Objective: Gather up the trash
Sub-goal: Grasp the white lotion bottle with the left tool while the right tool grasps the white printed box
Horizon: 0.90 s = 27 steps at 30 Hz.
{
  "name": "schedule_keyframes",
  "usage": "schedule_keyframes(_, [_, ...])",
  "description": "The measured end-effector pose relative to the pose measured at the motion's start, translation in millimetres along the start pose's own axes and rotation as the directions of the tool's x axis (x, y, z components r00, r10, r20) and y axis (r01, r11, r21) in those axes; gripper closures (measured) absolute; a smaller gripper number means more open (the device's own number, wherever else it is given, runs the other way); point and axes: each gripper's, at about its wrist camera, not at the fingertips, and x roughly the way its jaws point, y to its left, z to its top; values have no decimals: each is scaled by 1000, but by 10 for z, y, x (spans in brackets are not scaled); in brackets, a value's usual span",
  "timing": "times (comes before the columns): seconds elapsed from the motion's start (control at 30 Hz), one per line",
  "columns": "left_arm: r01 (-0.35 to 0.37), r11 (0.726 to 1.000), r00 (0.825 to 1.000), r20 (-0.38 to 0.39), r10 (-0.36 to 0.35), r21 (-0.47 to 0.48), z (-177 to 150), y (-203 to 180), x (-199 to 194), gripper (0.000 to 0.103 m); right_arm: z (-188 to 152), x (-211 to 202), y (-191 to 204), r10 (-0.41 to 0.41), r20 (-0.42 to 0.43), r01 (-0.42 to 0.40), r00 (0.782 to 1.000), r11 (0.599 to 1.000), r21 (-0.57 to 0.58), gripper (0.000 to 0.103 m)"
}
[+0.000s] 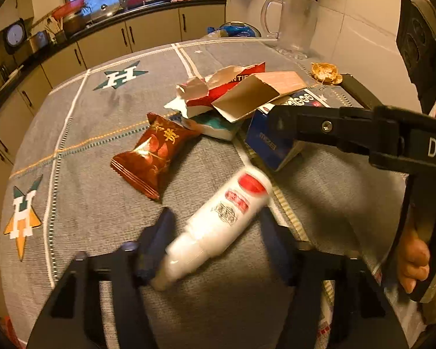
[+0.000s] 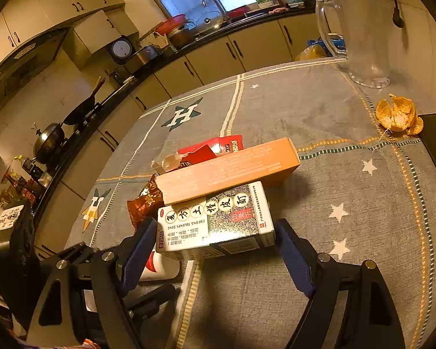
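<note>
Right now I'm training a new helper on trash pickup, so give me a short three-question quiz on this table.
1. True or false: the white bottle stands upright.
2. Which item lies between the right gripper fingers? A) orange peel B) white medicine box C) glass pitcher
3. Fill in: the red snack packet lies on the grey ____.

Key: 1 false, it lies on its side between the open left gripper fingers. 2 B. 3 tablecloth.
</note>
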Motion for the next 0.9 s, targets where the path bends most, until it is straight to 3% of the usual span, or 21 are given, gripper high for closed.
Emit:
schedule_keyframes(0.07, [1,1000,1000,-5,-1,-8,-5,-9,-22,74,-6,-8,4,2,2,-2,1000,1000,-2,17])
schedule_keyframes(0.53, [-49,975,996,69,65,-216,-363,36,-578,74,-78,-42,162,36,6,-36,999,997,-66,17])
schedule_keyframes(0.9, [-129,940,969,159,187,-317,-866,247,-1455,74,-160,-61,342,102,18,-99,995,986,-133,17])
